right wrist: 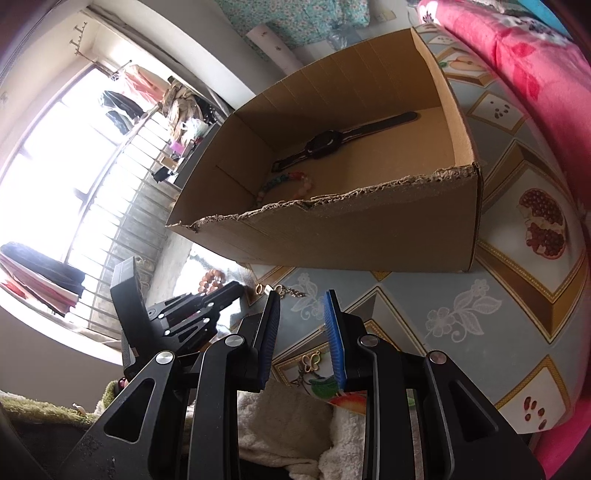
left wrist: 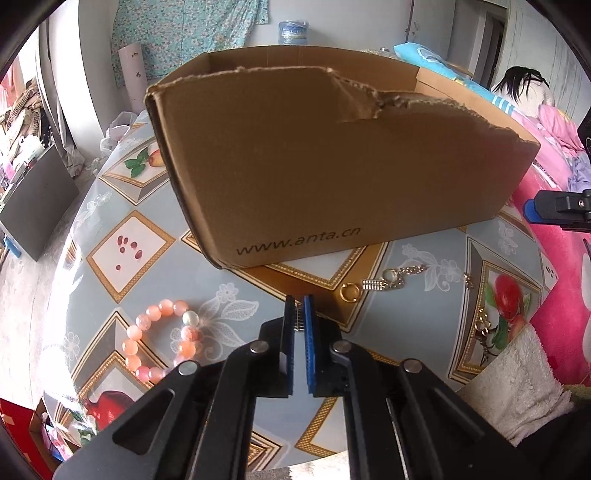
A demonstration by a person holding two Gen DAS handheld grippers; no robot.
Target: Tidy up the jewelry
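Cardboard box [right wrist: 369,236] open-topped, torn near rim, on patterned table [left wrist: 122,236]; bare cloth between box and grippers. Inside box: black watch [right wrist: 325,142], bead bracelet [right wrist: 291,182]. Outside, on table: pink bead bracelet [left wrist: 162,339], gold ring [left wrist: 349,292], rhinestone chain [left wrist: 399,277]. Left gripper [left wrist: 300,314] pressed together on small sparkly piece. Right gripper [right wrist: 301,306] spread, empty.

Home bedroom: pink floral bedding [right wrist: 517,48] beside the table [left wrist: 122,229] with fruit-print oilcloth, clothes on a rack [right wrist: 122,96] by a barred window [right wrist: 55,166], floral curtain [left wrist: 184,33], doorway [left wrist: 495,40].
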